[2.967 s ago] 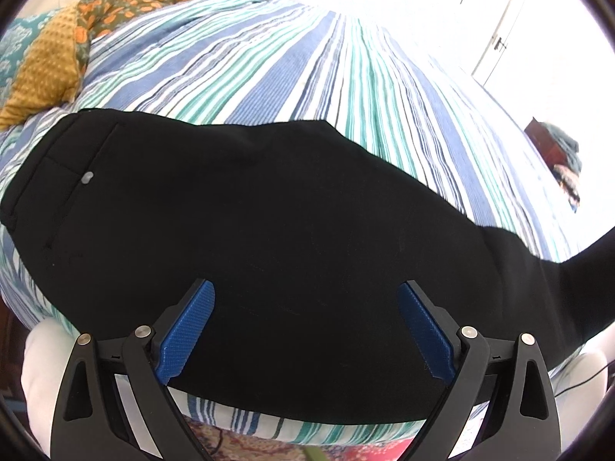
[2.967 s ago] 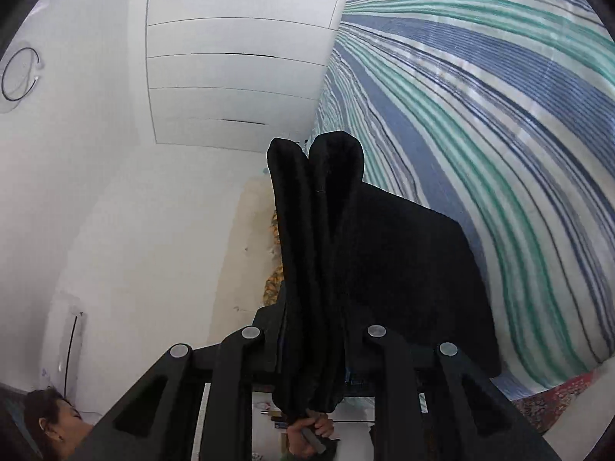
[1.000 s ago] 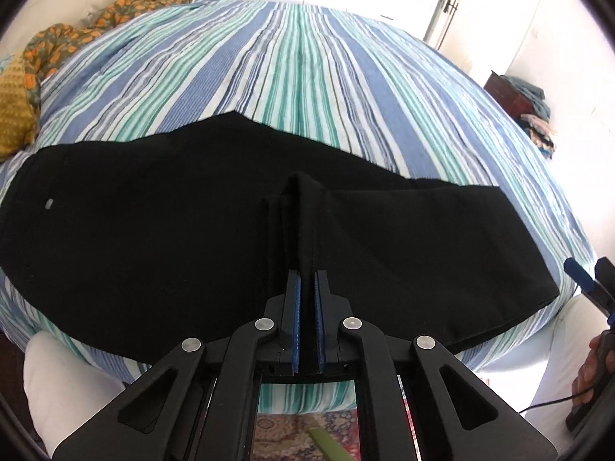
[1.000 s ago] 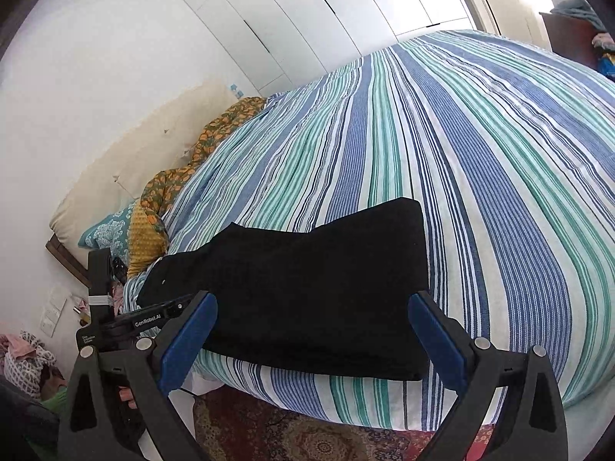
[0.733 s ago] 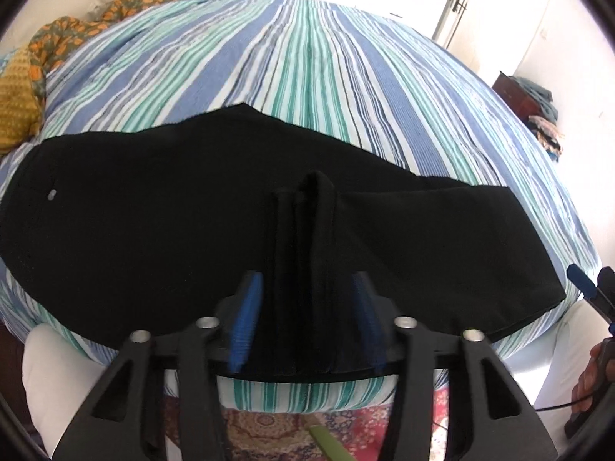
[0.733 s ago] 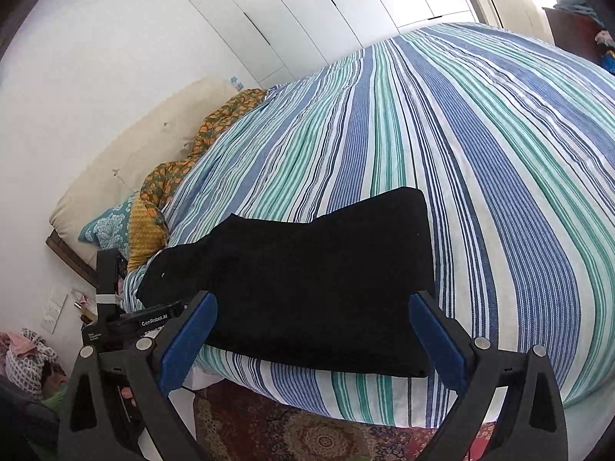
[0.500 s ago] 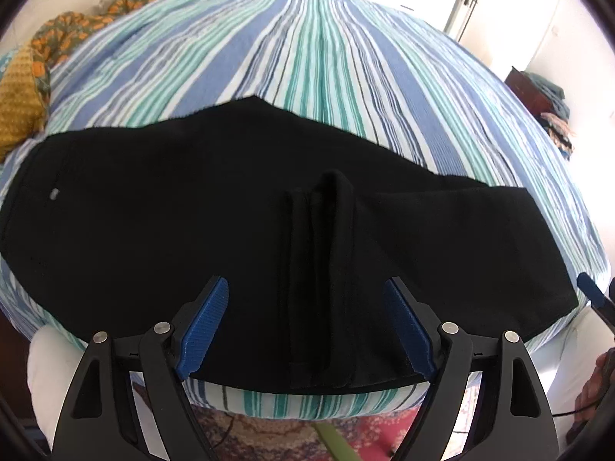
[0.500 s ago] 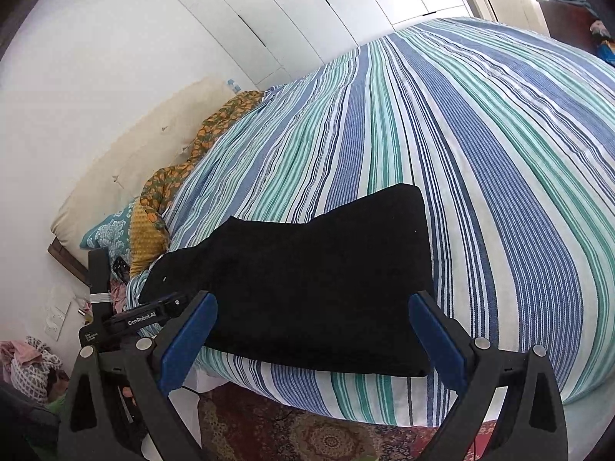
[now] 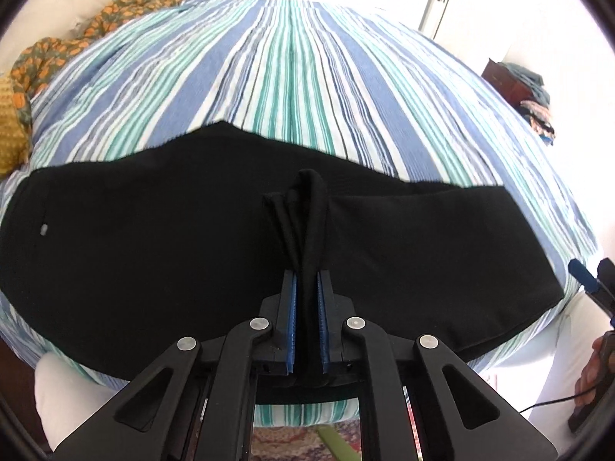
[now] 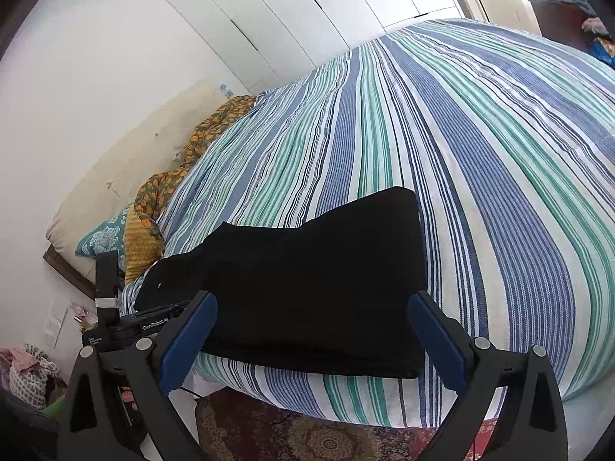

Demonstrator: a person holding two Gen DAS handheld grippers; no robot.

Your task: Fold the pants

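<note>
The black pants (image 9: pixel 134 253) lie folded lengthwise across the near edge of the striped bed (image 9: pixel 292 77). My left gripper (image 9: pixel 306 280) is shut on a pinched ridge of the pants' near edge, about mid-length, and the cloth bunches up between the blue pads. In the right wrist view the pants (image 10: pixel 307 280) lie flat with the leg ends to the right. My right gripper (image 10: pixel 313 320) is open and empty, hovering just off the bed's near edge in front of the leg end. The left gripper's body (image 10: pixel 127 326) shows at its left.
An orange patterned blanket (image 9: pixel 57 61) and a yellow pillow (image 9: pixel 9 134) lie at the head of the bed on the left. A patterned rug (image 10: pixel 307 434) covers the floor below the bed edge. White wardrobe doors (image 10: pixel 288 11) stand behind the bed.
My left gripper was open half a second ago and has shut again on the bunched ridge of pants. My right gripper stays open near the leg end, having let go of it earlier.
</note>
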